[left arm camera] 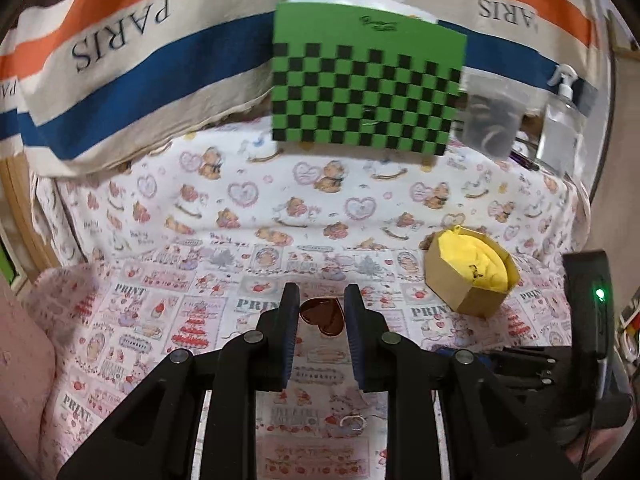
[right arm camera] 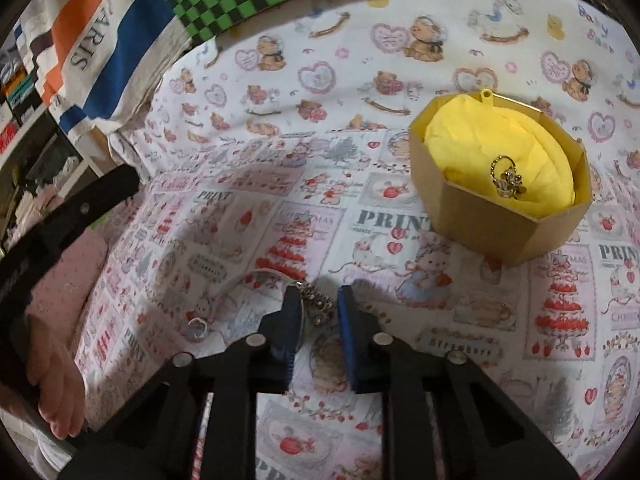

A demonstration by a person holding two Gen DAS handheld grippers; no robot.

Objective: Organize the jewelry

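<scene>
In the left wrist view my left gripper (left arm camera: 321, 293) is shut on a brown heart-shaped piece (left arm camera: 324, 319), held just above the printed cloth. A small ring (left arm camera: 353, 422) lies on the cloth beneath it. The tan box with yellow lining (left arm camera: 472, 278) stands to the right. In the right wrist view my right gripper (right arm camera: 318, 292) is low on the cloth, its pads closed on a jewelled bracelet (right arm camera: 319, 309) whose thin band curves away to the left. The ring (right arm camera: 196, 328) lies left of it. A gold trinket (right arm camera: 507, 178) rests in the box (right arm camera: 500, 224) at the far right.
A green-and-black checkered board (left arm camera: 366, 84) stands at the back, with a striped PARIS cloth (left arm camera: 120, 60) hanging left of it. A clear bag (left arm camera: 492, 120) and a spray bottle (left arm camera: 564, 120) sit at the back right. A person's hand (right arm camera: 56, 392) holds the left gripper.
</scene>
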